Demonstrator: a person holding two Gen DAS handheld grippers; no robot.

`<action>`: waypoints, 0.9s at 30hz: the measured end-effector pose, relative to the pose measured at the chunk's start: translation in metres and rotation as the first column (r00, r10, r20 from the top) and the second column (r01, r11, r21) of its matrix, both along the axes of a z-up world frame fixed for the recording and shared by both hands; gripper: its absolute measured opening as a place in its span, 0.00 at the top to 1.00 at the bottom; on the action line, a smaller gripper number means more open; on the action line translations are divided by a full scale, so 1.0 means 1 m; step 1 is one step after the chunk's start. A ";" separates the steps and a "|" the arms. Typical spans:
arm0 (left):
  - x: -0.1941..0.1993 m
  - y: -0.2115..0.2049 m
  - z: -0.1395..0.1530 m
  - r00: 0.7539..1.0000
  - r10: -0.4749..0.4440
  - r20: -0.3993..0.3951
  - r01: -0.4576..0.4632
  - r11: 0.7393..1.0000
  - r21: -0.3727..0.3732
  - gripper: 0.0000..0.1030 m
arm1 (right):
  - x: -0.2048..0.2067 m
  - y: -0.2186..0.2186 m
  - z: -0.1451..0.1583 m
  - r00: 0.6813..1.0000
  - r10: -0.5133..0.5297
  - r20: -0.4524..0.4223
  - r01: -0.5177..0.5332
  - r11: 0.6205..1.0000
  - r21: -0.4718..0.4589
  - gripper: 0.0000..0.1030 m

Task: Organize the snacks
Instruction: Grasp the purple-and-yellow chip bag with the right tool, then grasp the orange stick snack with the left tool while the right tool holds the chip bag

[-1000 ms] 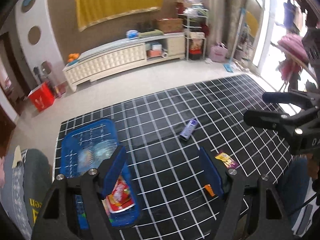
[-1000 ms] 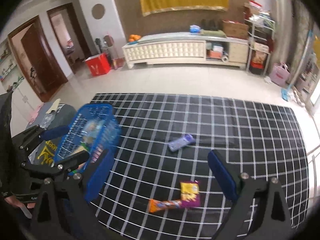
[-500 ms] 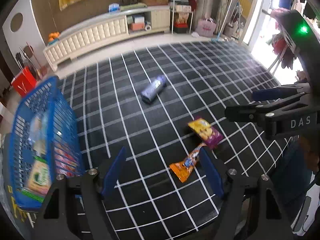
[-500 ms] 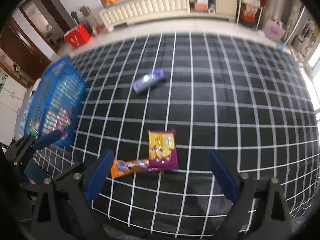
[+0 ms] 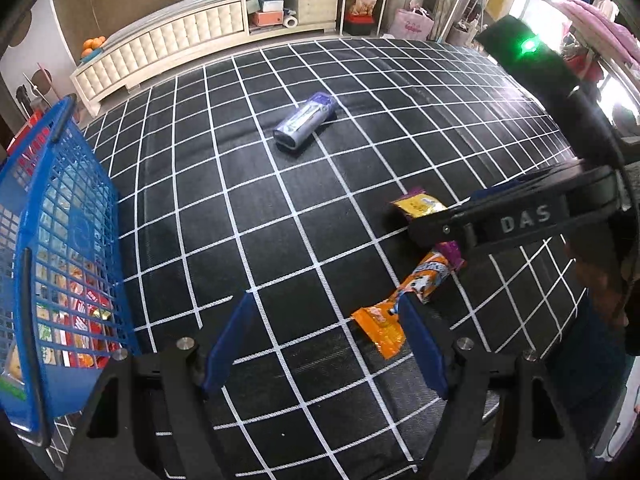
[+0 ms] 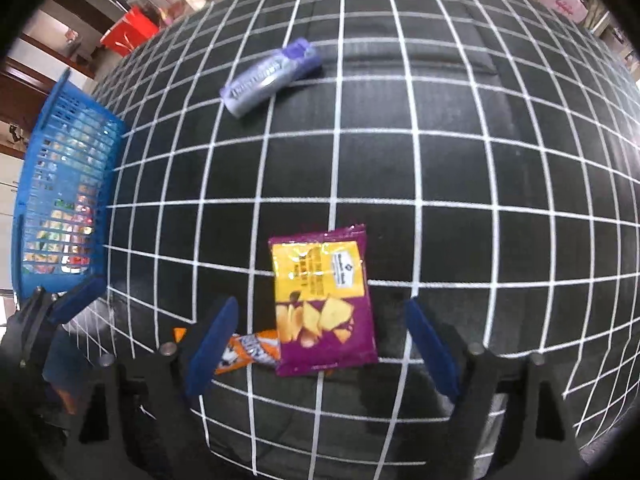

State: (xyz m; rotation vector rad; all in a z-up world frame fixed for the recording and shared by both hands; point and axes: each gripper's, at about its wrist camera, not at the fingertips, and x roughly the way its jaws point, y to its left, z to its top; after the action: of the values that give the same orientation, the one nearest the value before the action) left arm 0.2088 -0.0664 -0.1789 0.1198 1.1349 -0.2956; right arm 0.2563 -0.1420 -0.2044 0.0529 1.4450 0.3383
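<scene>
Between the right tongs [image 6: 322, 336] — spread, like the left tongs [image 5: 324, 336] — lies a chip bag [image 6: 322, 300], half hidden in the left view.

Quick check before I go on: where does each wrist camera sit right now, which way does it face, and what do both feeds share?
Left wrist: behind the open left gripper, looking down the mat; basket at left, right gripper entering from right.
Right wrist: behind the open right gripper, low over the chips; left gripper at lower left.
Shared: basket, purple pack, orange bar, chips.
</scene>
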 end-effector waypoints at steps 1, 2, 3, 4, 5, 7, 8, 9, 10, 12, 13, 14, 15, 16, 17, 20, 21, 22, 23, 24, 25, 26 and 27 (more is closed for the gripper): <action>0.001 0.001 -0.001 1.000 0.002 -0.001 -0.002 1.000 0.000 0.29 | 0.000 0.001 -0.003 1.000 0.002 -0.007 -0.002 1.000 -0.001 0.28; 0.002 0.003 -0.002 1.000 0.004 -0.002 -0.004 1.000 -0.005 0.29 | 0.000 0.002 -0.006 1.000 0.006 -0.011 -0.006 1.000 -0.006 0.34; 0.003 0.005 -0.002 1.000 0.006 -0.004 -0.006 1.000 -0.012 0.29 | -0.001 0.002 -0.007 1.000 0.009 -0.010 -0.009 1.000 -0.005 0.41; 0.004 0.005 -0.003 1.000 0.007 -0.005 -0.007 1.000 -0.017 0.29 | -0.003 0.003 -0.008 1.000 0.013 0.001 -0.013 1.000 -0.014 0.44; 0.007 0.003 -0.005 1.000 0.008 -0.007 -0.008 1.000 -0.020 0.29 | -0.004 0.003 -0.007 1.000 0.017 0.010 -0.016 1.000 -0.018 0.48; 0.006 0.004 -0.006 1.000 0.010 -0.009 -0.010 1.000 -0.015 0.29 | -0.007 0.000 -0.008 1.000 0.012 0.019 -0.012 1.000 -0.013 0.49; 0.004 0.006 -0.005 1.000 0.012 -0.011 -0.012 1.000 -0.015 0.29 | -0.010 -0.002 -0.007 1.000 0.005 0.029 -0.005 1.000 -0.004 0.50; 0.002 0.006 -0.005 1.000 0.011 -0.011 -0.011 1.000 -0.018 0.29 | -0.012 -0.002 -0.004 0.999 0.003 0.042 -0.003 1.000 -0.002 0.50; -0.002 0.007 -0.004 1.000 0.006 -0.009 -0.006 1.000 -0.023 0.29 | -0.015 -0.003 -0.001 0.998 0.003 0.060 -0.002 1.000 -0.004 0.50; -0.009 0.007 -0.002 1.000 -0.007 -0.002 0.007 1.000 -0.011 0.29 | -0.020 -0.009 0.010 0.996 0.000 0.091 0.000 1.000 0.002 0.50; -0.012 0.004 -0.001 1.000 -0.019 0.003 0.019 1.000 0.002 0.29 | -0.023 -0.012 0.014 0.995 -0.004 0.098 0.003 1.000 0.017 0.50; -0.014 0.003 0.000 1.000 -0.025 0.006 0.025 1.000 0.009 0.29 | -0.028 -0.016 0.021 0.994 -0.014 0.106 0.009 0.999 0.042 0.50; -0.015 0.001 0.001 0.999 -0.033 0.011 0.032 0.999 0.019 0.29 | -0.033 -0.021 0.026 0.993 -0.026 0.114 0.019 0.998 0.064 0.50; -0.017 -0.002 0.003 0.999 -0.040 0.016 0.040 0.999 0.029 0.29 | -0.037 -0.024 0.030 0.992 -0.033 0.118 0.024 0.997 0.075 0.50; -0.018 -0.004 0.004 0.999 -0.049 0.019 0.049 0.998 0.033 0.29 | -0.044 -0.030 0.035 0.991 -0.042 0.126 0.030 0.995 0.092 0.50; -0.022 -0.011 0.009 0.997 -0.075 0.032 0.074 0.997 0.035 0.29 | -0.058 -0.037 0.045 0.985 -0.043 0.165 0.028 0.996 0.089 0.50; -0.024 -0.013 0.010 0.995 -0.090 0.037 0.089 0.995 0.035 0.29 | -0.064 -0.039 0.048 0.982 -0.041 0.183 0.027 0.996 0.083 0.50; -0.025 -0.017 0.010 0.993 -0.110 0.046 0.108 0.993 0.045 0.29 | -0.069 -0.040 0.050 0.980 -0.044 0.192 0.029 0.996 0.084 0.50; -0.026 -0.021 0.010 0.990 -0.129 0.060 0.125 0.991 0.055 0.29 | -0.074 -0.043 0.052 0.978 -0.050 0.201 0.033 0.996 0.088 0.50; -0.025 -0.023 0.009 0.987 -0.145 0.062 0.142 0.988 0.058 0.29 | -0.079 -0.047 0.054 0.975 -0.061 0.212 0.041 0.995 0.094 0.50; -0.026 -0.027 0.007 0.984 -0.171 0.057 0.167 0.984 0.067 0.29 | -0.085 -0.052 0.056 0.971 -0.072 0.229 0.052 0.994 0.095 0.50; -0.025 -0.030 0.004 0.981 -0.188 0.055 0.184 0.980 0.075 0.29 | -0.086 -0.050 0.057 0.967 -0.081 0.243 0.060 0.994 0.093 0.50; -0.026 -0.034 0.003 0.977 -0.207 0.055 0.202 0.976 0.083 0.29 | -0.090 -0.053 0.058 0.961 -0.091 0.261 0.071 0.994 0.088 0.50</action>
State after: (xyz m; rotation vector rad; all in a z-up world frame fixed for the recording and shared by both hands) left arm 0.1825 -0.1005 -0.1757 0.3142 1.0721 -0.4285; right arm 0.1664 -0.1951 -0.1467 0.1256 1.1609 0.3217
